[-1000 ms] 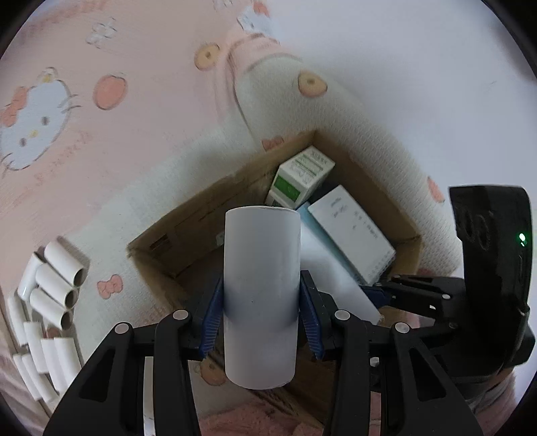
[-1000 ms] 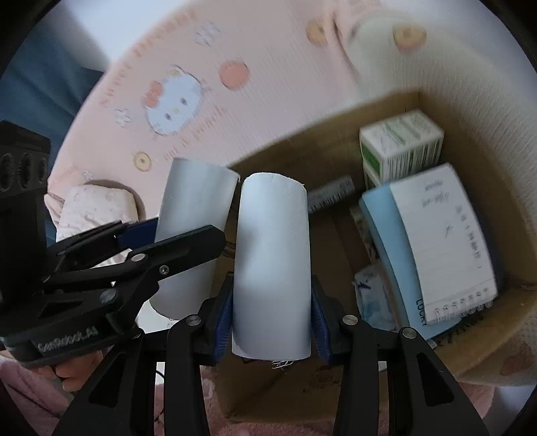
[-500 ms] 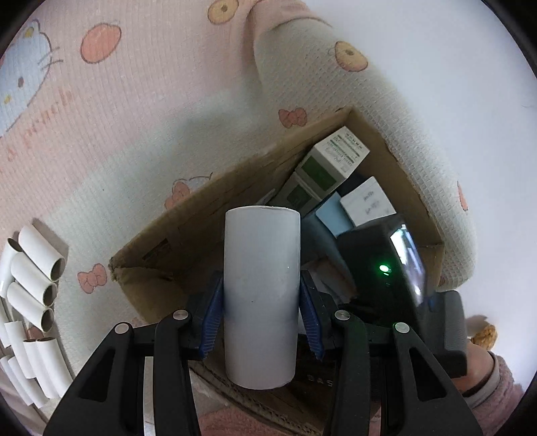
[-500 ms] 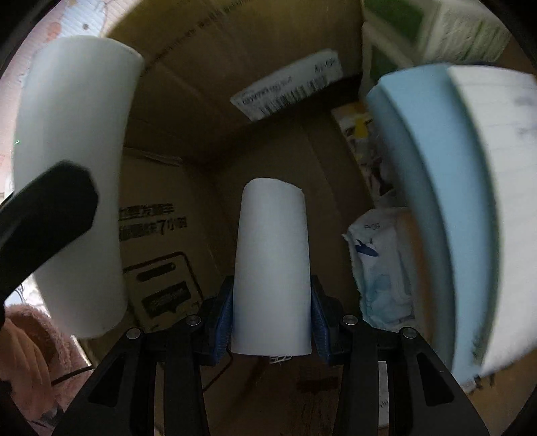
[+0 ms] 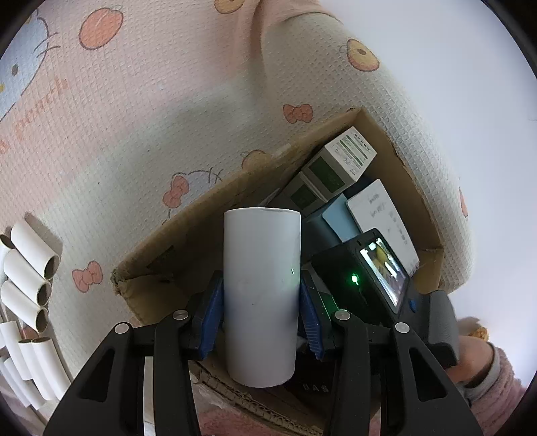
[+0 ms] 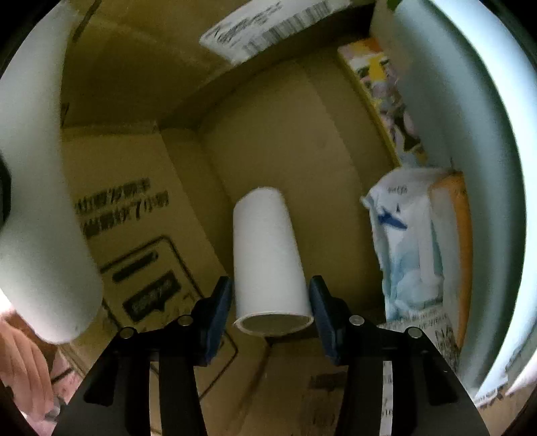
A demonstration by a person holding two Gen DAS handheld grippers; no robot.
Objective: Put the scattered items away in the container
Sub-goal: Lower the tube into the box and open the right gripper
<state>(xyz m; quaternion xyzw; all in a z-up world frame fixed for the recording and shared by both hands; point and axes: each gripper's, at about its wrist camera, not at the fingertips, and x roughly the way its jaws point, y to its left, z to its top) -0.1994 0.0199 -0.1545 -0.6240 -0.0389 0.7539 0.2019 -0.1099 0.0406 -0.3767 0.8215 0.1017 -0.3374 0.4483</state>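
Right gripper (image 6: 270,308): jaws just opened inside the box (image 6: 141,110), freeing its tube (image 6: 268,258).
Left gripper (image 5: 261,315): clenched on a second tube (image 5: 261,291), waiting above the box.

The pink mat (image 5: 100,141) bore the word "peach" near its left edge. Blurred dark print on the cardboard box (image 6: 127,214) included a "7"; its shipping label (image 6: 265,26) was unreadable.

Two wrist fisheyes, one over the box and one down inside it

The left view was aimed steeply down from above the cardboard box (image 5: 214,214), with the patterned mat (image 5: 134,134) taken in around it. The right view was pushed in close, low inside the box (image 6: 285,141), angled at its floor and walls. Shared between them: the box interior and the left-held white tube (image 5: 261,295) (image 6: 37,201).
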